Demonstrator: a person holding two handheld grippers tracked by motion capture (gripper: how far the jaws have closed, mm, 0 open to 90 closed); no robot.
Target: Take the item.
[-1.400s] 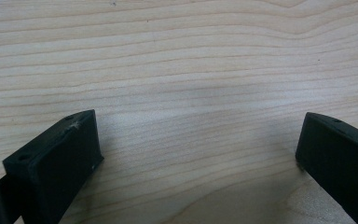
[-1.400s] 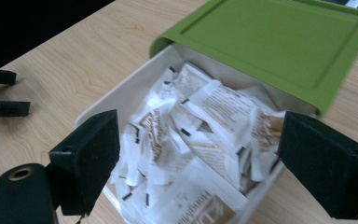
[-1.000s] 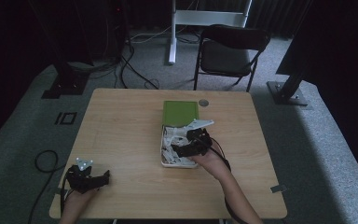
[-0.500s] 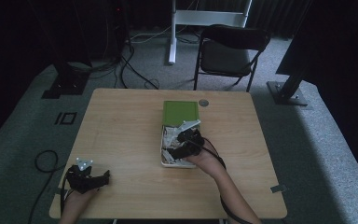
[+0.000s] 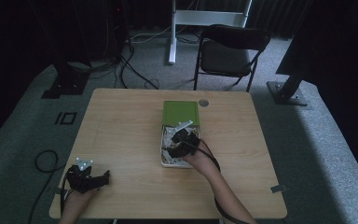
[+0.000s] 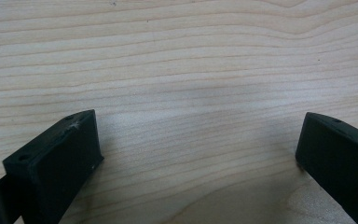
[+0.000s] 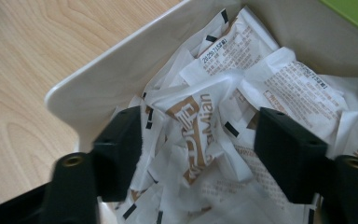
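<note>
From the high view, the left gripper [image 5: 89,177] rests low on the near left corner of the light wooden desk [image 5: 121,130], held by a hand [image 5: 77,199] coming in from the bottom edge, well apart from everything else. The left gripper view adds what the overhead cannot: its two black jaws stand wide apart over bare wood grain [image 6: 191,84], with nothing between them. Toward the middle of the desk sits a shallow white rectangular tray [image 5: 164,161] with a green lid or panel [image 5: 181,113] at its far end, and a small round dark disc [image 5: 203,102] lies just beyond it on the desk. The right gripper [image 5: 182,142] is down in the tray, but from above its jaws blur into the contents. The right gripper view resolves this: the right gripper [image 7: 198,140] is spread open over a heap of white paper sachets printed in brown [image 7: 205,121], one sachet lying between the jaws, unpinched, with the tray's white wall [image 7: 98,74] at left.
</note>
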